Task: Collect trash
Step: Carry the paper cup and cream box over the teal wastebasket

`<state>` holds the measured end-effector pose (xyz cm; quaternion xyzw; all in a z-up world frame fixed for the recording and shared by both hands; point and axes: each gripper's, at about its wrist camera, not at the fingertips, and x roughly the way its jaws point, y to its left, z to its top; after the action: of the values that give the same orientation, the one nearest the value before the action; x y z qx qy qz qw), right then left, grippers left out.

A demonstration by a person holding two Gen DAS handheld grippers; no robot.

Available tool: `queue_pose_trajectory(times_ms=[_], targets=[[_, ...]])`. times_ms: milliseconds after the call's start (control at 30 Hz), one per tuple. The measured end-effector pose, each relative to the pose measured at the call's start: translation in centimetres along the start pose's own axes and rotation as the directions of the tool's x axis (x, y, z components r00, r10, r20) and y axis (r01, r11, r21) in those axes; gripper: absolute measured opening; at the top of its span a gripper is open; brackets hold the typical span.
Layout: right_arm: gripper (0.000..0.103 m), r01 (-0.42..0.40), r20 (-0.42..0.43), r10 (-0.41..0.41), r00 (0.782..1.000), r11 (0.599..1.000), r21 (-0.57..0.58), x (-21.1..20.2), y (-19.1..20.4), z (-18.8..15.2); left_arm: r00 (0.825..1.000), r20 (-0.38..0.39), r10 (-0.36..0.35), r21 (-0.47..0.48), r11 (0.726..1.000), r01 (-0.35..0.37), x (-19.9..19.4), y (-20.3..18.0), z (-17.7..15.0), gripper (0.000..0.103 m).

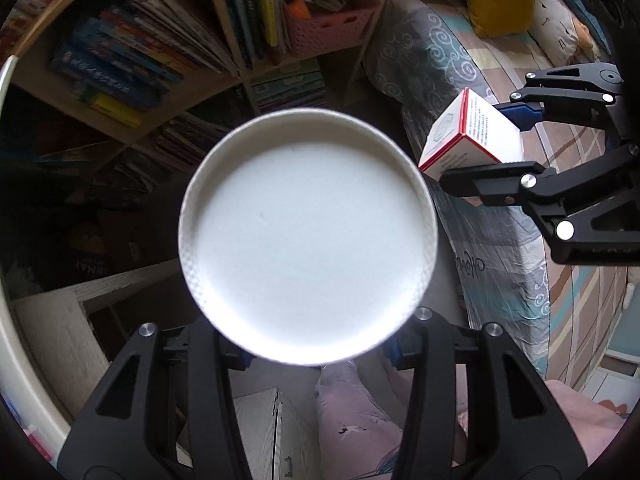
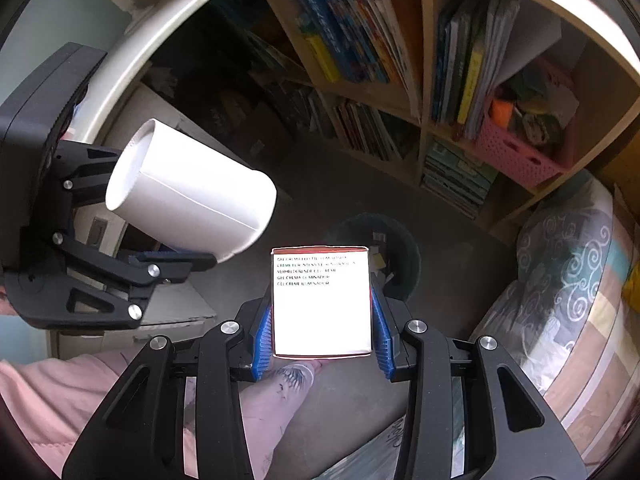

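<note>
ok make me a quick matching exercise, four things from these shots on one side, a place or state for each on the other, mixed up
Things:
1. cup
2. box
3. pink basket
4. bin

Places or states:
A. on the bookshelf
B. clamped in the left gripper
C. on the floor, scraps inside
D. clamped in the right gripper

Pairs: 1-B, 2-D, 3-A, 4-C
</note>
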<state>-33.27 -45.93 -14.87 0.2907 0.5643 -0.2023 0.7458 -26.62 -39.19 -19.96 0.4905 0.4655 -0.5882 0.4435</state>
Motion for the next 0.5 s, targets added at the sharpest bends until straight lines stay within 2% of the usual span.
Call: queue_pose_trajectory(times_ms=[67, 133, 233, 300, 333, 500], targets=[[0.044, 0.004, -0.005, -0.004, 1.000, 1.000, 0.011, 0.4, -0.6, 0.1, 1.000, -0.008, -0.001, 0.007, 1.000, 0.001, 0.6, -0.3, 0.6, 0.052], [0.057, 0.012, -0.007, -0.012, 1.000, 1.000, 0.026, 0.6, -1.2, 0.1, 1.000, -0.011, 0.014, 0.024, 1.000, -0.014, 1.1, -0.7, 1.3, 0.053], [0.057, 0.014, -0.008, -0.014, 1.000, 0.999, 0.052, 0.6, -2.1, 0.1, 1.000, -0.029, 0.012, 0.044, 0.999, -0.010, 1.8, -1.0, 2.1, 0.054], [0.059, 0.019, -0.009, -0.018, 1.000, 0.998, 0.059, 0.5, -2.5, 0.0, 0.999, -0.031, 0.026, 0.064, 0.998, -0.024, 1.9, -1.3, 2.5, 0.064], [0.059, 0.019, -0.011, -0.018, 1.000, 0.998, 0.064, 0.5, -2.7, -0.1, 0.999, -0.029, 0.029, 0.073, 0.997, -0.026, 1.9, -1.5, 2.5, 0.065], [0.061, 0.017, -0.017, -0.016, 1.000, 0.997, 0.075, 0.2, -3.4, -0.4, 0.999, -0.033, 0.032, 0.085, 0.996, -0.029, 2.0, -1.5, 2.5, 0.066]])
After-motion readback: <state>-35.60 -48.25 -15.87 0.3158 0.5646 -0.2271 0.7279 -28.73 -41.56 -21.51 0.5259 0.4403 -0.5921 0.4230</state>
